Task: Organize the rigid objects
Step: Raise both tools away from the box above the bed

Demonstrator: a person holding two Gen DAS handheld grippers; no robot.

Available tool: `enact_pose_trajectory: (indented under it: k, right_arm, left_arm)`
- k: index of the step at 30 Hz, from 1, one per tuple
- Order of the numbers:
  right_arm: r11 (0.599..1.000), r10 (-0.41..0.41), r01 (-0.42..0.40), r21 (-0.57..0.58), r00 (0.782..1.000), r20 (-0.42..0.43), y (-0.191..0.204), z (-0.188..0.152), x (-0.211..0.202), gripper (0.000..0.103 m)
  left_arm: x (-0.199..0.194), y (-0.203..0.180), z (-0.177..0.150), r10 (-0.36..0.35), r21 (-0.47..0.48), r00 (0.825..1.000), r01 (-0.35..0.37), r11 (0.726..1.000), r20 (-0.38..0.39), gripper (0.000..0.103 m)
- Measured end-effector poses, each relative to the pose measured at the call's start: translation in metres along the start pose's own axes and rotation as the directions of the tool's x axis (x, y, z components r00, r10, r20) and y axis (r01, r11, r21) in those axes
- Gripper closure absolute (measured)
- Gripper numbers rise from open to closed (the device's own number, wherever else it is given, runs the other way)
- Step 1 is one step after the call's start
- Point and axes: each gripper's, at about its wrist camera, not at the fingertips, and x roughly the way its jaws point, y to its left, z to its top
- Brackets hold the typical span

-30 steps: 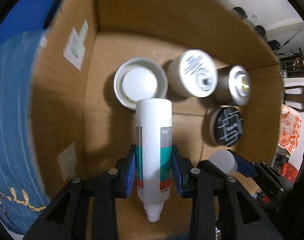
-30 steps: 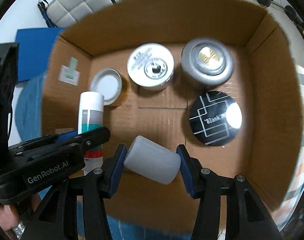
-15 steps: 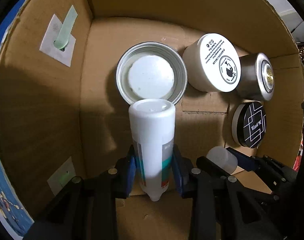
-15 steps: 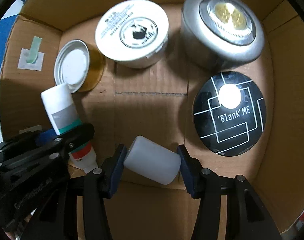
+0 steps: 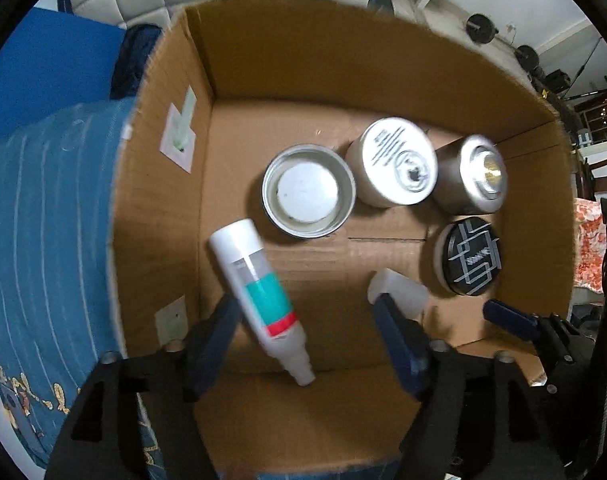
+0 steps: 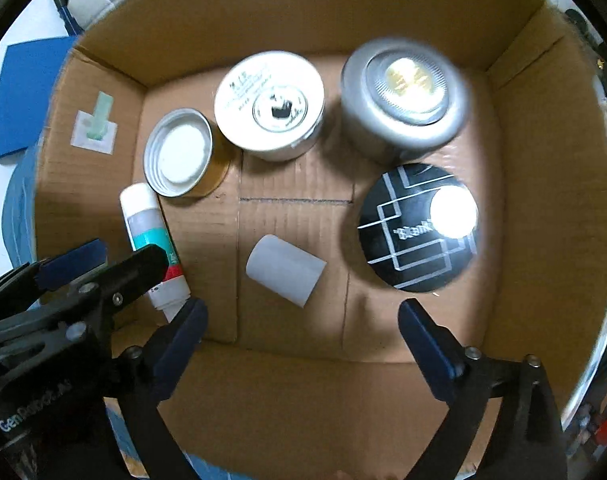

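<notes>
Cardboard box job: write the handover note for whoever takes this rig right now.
Left tool: jaws opening, nothing gripped; the white bottle with teal and red bands lies between them on the floor of the cardboard box, near its left wall.
Right tool: jaws opening, nothing gripped; the small white cylinder lies on its side just ahead of them.
Also in the box: upturned metal lid, white round tin, silver puck light, black round tin.
Done: bottle and cylinder are in the box.
Left: lift both tools clear; whether more items wait outside is not visible.
</notes>
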Motion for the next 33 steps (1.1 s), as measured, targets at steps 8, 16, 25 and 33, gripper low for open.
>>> enact_pose_trajectory:
  k: [8,16,25,33]
  right_arm:
    - [1.0,-0.022,0.022,0.0,0.994,0.109,-0.01,-0.036,-0.049,0.0]
    - [0.995,-0.096,0.099,-0.002,0.968,0.234,-0.013,-0.073,-0.111,0.0]
    - [0.995,-0.081,0.097,-0.026,0.933,0.351,-0.016,-0.123,-0.17,0.0]
    - [0.996,-0.053,0.078,-0.041,0.901,0.43,-0.014,-0.157,-0.219,0.0]
  left_arm:
    - [-0.056,-0.011,-0.031,0.028,0.025,0.991,-0.031,0.999,0.129,0.008]
    - [-0.107,-0.003,-0.077,0.06,0.01,0.962,-0.064,0.998,0.268,0.008]
    - [-0.153,-0.004,-0.125,0.044,0.006,0.93,-0.05,0.999,0.365,0.008]
    - [-0.195,-0.01,-0.15,0.04,0.006,0.898,-0.047,0.999,0.438,0.008]
